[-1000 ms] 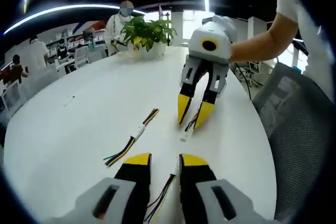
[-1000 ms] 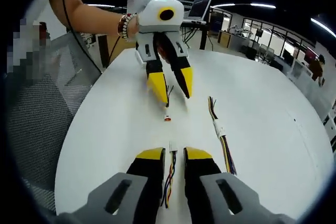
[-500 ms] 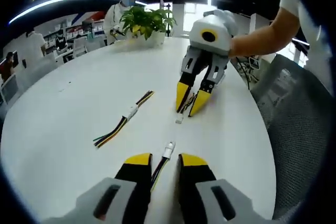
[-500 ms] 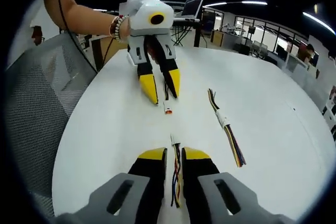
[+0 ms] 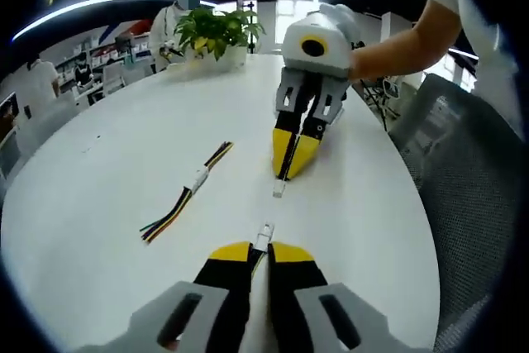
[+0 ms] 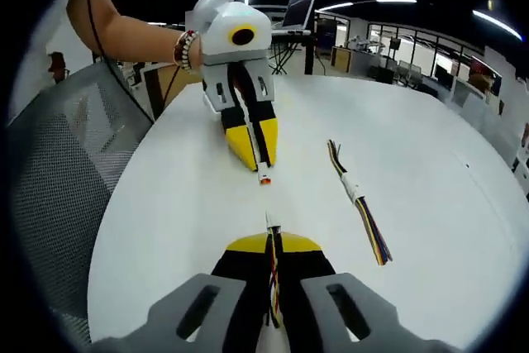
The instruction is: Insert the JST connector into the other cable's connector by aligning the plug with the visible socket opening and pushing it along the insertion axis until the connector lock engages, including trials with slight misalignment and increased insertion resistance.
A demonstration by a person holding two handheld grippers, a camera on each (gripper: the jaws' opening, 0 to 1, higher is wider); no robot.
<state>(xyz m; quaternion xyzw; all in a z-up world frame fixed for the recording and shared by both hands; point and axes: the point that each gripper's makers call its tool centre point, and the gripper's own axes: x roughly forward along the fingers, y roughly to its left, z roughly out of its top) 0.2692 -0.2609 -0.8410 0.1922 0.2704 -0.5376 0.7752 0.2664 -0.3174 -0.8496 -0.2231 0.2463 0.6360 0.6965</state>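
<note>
1. The left gripper [image 5: 259,255], yellow-tipped on a grey body, is now pinching its jaws together on a thin bundle of multicoloured wires ending in a small white JST plug [image 5: 264,231]; half a second ago those jaws were standing apart with the wires loose between them.
2. The right gripper [image 6: 274,245] is doing the same – its yellow tips are closed on its own wire bundle, whose small white socket connector [image 6: 270,221] is poking out just past the tips, where earlier there was a clear gap on either side of the wires.
3. In the left gripper view the right gripper [image 5: 291,159] is facing in from across the round white table [image 5: 107,179], its tips pressed together and the socket connector [image 5: 279,190] hanging just beyond them.
4. In the right gripper view the left gripper [image 6: 254,150] is pointing back with its tips together, the JST plug [image 6: 263,178] showing an orange-red end.
5. The two connectors are lying near each other on one line over the tabletop but are still apart – not mated.
6. A spare joined cable of coloured wires with a white coupling [image 5: 188,190] is lying on the table off to the side, well apart from both grippers, as before.
</note>
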